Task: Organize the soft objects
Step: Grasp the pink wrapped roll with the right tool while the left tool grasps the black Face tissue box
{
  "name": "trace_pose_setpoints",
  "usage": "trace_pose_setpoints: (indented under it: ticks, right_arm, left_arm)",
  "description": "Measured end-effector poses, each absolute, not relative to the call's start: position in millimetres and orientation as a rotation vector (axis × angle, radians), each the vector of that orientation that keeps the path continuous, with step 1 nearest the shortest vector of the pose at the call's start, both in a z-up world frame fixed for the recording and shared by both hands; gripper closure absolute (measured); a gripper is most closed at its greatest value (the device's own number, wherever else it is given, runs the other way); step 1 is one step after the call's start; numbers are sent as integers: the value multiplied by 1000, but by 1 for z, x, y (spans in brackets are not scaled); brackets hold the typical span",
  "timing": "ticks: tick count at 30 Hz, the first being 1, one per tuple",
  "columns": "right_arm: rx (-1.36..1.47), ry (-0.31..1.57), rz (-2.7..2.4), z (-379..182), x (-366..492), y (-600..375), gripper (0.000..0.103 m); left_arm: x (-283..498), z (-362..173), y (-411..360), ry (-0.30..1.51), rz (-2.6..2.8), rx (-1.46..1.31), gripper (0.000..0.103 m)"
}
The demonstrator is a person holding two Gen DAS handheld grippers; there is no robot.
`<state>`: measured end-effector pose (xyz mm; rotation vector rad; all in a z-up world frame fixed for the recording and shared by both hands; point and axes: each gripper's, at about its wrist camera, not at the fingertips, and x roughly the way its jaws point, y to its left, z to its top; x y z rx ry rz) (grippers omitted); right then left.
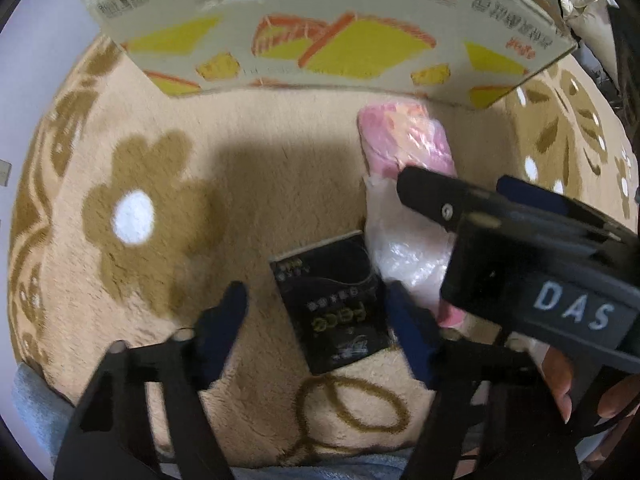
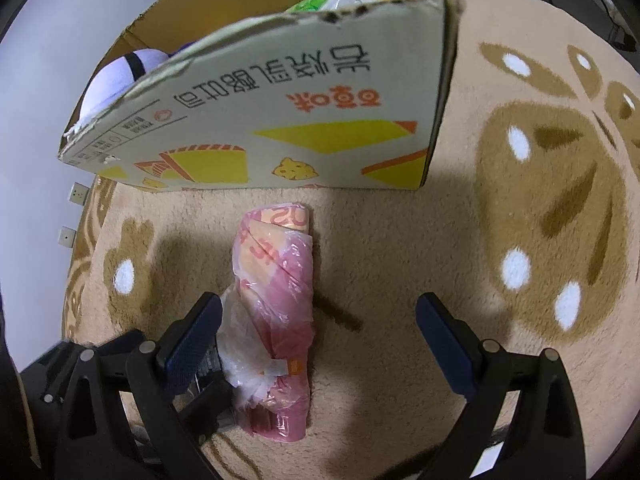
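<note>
Both tools hover low over the beige flower-patterned plush rug [image 2: 400, 240], and the right gripper [image 2: 320, 340] has its fingers spread wide around the pink roll wrapped in crinkly clear plastic [image 2: 276, 280], which lies on the rug just in front of the printed cardboard box [image 2: 280, 128], while the left gripper [image 1: 312, 320] is spread open too, straddling the small flat black packet [image 1: 340, 304] beside that roll. The roll looks light and squashy with a slick, loose wrapper, so I'd say a squeeze across its firm middle beats grabbing the baggy film at the near end, which would likely slip or stretch.
</note>
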<state>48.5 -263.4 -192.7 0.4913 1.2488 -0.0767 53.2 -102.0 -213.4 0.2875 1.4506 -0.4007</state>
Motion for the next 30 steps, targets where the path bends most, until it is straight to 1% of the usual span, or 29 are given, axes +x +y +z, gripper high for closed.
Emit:
trace_pose_setpoints:
  ticks: [1,3,4,6,9,11,16,20,26,28,30]
  right_arm:
    - [490,1250,-77,-193,49,-263,1]
    - [488,1251,-76,-194,49,-262,1]
    - [487,1251,-75,-193,48,-263,1]
    - [484,1251,-74,-194,49,-261,1]
    - [481,1252,-63,-195,51,-255,9]
    - [480,1257,-54,-197,52,-252,9]
    - [439,1262,-62,-200,56,-245,20]
    - [432,1265,-75,-202,57,-242,21]
    - [396,1251,-72,-197,57,-234,33]
    - [385,1240,-64,-196,57,-232,44]
    - [386,1234,-68,-195,57,-233,49]
  left_arm:
    - [53,-216,-102,1458,-403,289,50]
    - [52,-218,-102,1457,-399,296,56]
    - [52,-218,-101,1453,-396,302,56]
    - [52,-219,-102,1444,-388,308,57]
    - [52,-219,-99,1433,-369,312,57]
    - [53,-218,-96,1426,-356,310,57]
    - [56,-218,-89,1414,-329,310,57]
    - [57,-217,-85,1408,-305,307,57]
    - [54,-214,-86,1399,-299,315,57]
    - [50,-212,-86,1391,-299,324,57]
    - [48,-212,-86,1384,-290,324,57]
